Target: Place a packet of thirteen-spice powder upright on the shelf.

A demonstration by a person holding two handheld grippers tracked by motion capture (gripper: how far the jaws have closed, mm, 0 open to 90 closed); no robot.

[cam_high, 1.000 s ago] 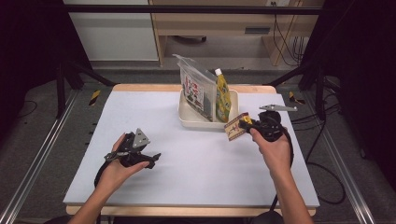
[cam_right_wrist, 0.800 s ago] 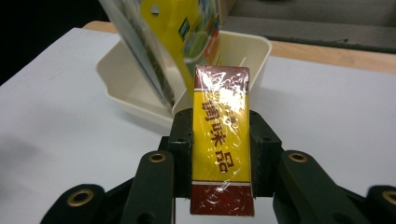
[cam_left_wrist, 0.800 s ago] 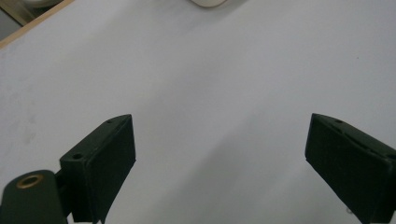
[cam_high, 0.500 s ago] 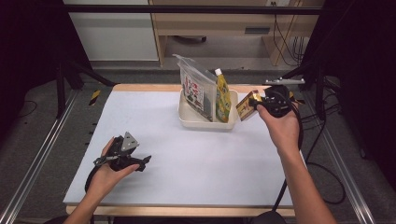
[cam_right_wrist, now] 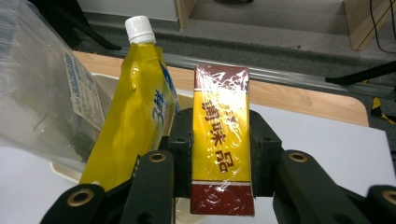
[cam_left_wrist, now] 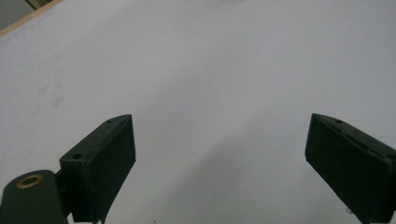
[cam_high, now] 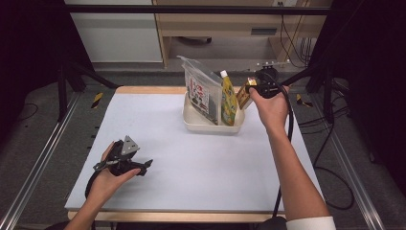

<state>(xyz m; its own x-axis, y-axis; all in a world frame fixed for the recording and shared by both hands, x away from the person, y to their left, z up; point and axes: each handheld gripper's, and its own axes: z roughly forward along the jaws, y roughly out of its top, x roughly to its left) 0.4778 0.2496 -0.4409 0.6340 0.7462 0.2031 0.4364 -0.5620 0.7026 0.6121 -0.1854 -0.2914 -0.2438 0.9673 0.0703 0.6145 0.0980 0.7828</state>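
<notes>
Seasoning box [cam_right_wrist: 223, 140], the yellow and dark red one wrapped in clear film, is clamped upright between the right tongs [cam_right_wrist: 222, 151]. The right gripper view shows that best: both black pads press its long sides and red characters run down its face. From the high view the box [cam_high: 245, 92] is just a small yellow-brown block at the tip of the right tongs [cam_high: 249, 91], held up in the air at the far right of the tabletop [cam_high: 191, 163], right beside the cream tub [cam_high: 210, 125].

What the high view adds is the layout. The tub sits on the far middle of the tabletop with a clear bag [cam_high: 201, 88] and a yellow pouch [cam_high: 228, 98] with a white cap standing in it. The right gripper view brings those two up close instead, pouch [cam_right_wrist: 135, 121] just left of the box and bag [cam_right_wrist: 42, 102] further left.

Left tongs [cam_high: 146, 165] rest low on the near left of the tabletop, well apart from the box. In the left gripper view the left tongs [cam_left_wrist: 219, 154] gape wide with nothing but bare white surface between the pads.
</notes>
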